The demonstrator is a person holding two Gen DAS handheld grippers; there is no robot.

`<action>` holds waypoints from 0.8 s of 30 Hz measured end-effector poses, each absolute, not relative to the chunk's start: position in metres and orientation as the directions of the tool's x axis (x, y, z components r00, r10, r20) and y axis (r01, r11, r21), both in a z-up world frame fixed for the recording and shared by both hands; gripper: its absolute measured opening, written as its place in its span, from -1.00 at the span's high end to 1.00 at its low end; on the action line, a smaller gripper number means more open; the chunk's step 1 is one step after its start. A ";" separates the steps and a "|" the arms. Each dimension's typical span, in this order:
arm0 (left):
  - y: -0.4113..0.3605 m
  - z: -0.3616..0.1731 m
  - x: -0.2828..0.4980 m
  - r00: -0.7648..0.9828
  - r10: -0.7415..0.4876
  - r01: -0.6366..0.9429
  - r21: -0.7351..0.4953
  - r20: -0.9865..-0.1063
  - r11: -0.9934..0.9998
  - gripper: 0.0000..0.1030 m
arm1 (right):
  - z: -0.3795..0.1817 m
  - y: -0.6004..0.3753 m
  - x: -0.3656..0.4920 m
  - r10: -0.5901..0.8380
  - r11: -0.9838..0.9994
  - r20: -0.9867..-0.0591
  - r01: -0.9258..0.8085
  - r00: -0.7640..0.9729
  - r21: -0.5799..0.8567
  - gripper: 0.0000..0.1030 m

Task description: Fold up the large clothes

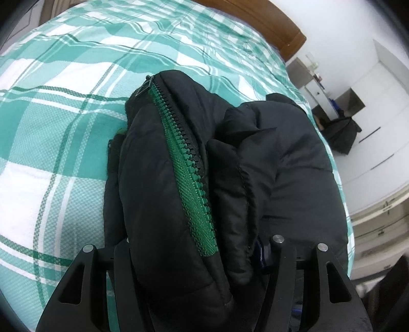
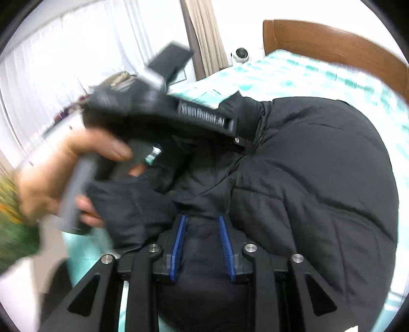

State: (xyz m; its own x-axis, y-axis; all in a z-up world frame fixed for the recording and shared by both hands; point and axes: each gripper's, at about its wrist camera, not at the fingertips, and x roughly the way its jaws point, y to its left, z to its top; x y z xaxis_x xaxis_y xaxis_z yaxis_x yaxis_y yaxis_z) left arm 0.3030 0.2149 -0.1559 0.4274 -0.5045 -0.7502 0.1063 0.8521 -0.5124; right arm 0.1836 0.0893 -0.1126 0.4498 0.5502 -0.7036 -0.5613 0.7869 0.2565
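Black padded jacket (image 1: 255, 163) bunched on green-checked bedspread (image 1: 51, 127), green zipper (image 1: 184, 168) uppermost. Thick fold bulging between left gripper (image 1: 196, 258) jaws, standing apart; contact with pads hidden. Right gripper (image 2: 202, 245) blue pads (image 2: 226, 242) clamped on dark fabric fold. Wooden headboard (image 1: 268, 20) behind.

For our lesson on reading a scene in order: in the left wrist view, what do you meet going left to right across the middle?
Green-and-white checked bedsheet → green plastic zip on the black padded jacket → white cupboard doors.
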 end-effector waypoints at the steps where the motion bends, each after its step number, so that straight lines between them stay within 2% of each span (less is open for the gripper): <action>1: 0.216 -0.157 0.303 0.429 -0.510 0.105 -0.519 -0.746 0.848 -0.13 | -0.102 0.084 0.185 0.562 0.787 -0.685 -0.554 0.463 0.271 0.45; 4: 0.216 -0.158 0.303 0.434 -0.512 0.103 -0.524 -0.741 0.845 -0.14 | -0.063 0.063 0.216 0.549 0.821 -0.640 -0.491 0.537 0.291 0.37; 7: 0.215 -0.158 0.303 0.437 -0.509 0.103 -0.522 -0.741 0.847 -0.14 | -0.054 0.055 0.268 0.498 0.862 -0.649 -0.407 0.575 0.300 0.36; 9: 0.215 -0.159 0.301 0.439 -0.513 0.102 -0.527 -0.738 0.844 -0.15 | -0.063 0.057 0.302 0.470 0.879 -0.683 -0.361 0.559 0.310 0.34; 12: 0.219 -0.162 0.296 0.441 -0.522 0.100 -0.538 -0.730 0.837 -0.15 | -0.102 0.067 0.346 0.454 0.888 -0.771 -0.302 0.446 0.348 0.36; 14: 0.220 -0.165 0.295 0.442 -0.524 0.098 -0.541 -0.728 0.835 -0.15 | -0.120 0.073 0.354 0.421 0.901 -0.788 -0.307 0.450 0.307 0.37; 18: 0.217 -0.169 0.298 0.444 -0.526 0.101 -0.542 -0.726 0.834 -0.16 | -0.147 0.067 0.349 0.386 0.915 -0.778 -0.314 0.496 0.254 0.37; 24: 0.216 -0.173 0.295 0.452 -0.529 0.107 -0.545 -0.718 0.832 -0.16 | -0.166 0.054 0.356 0.430 0.900 -0.756 -0.306 0.494 0.312 0.38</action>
State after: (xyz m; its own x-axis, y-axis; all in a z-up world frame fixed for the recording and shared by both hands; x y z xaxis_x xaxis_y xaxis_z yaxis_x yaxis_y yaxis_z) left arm 0.2953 0.2158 -0.1727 0.4523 -0.5287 -0.7183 0.1073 0.8318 -0.5446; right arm 0.3557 0.0544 -0.1660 0.4942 0.4299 -0.7557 -0.3056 0.8996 0.3119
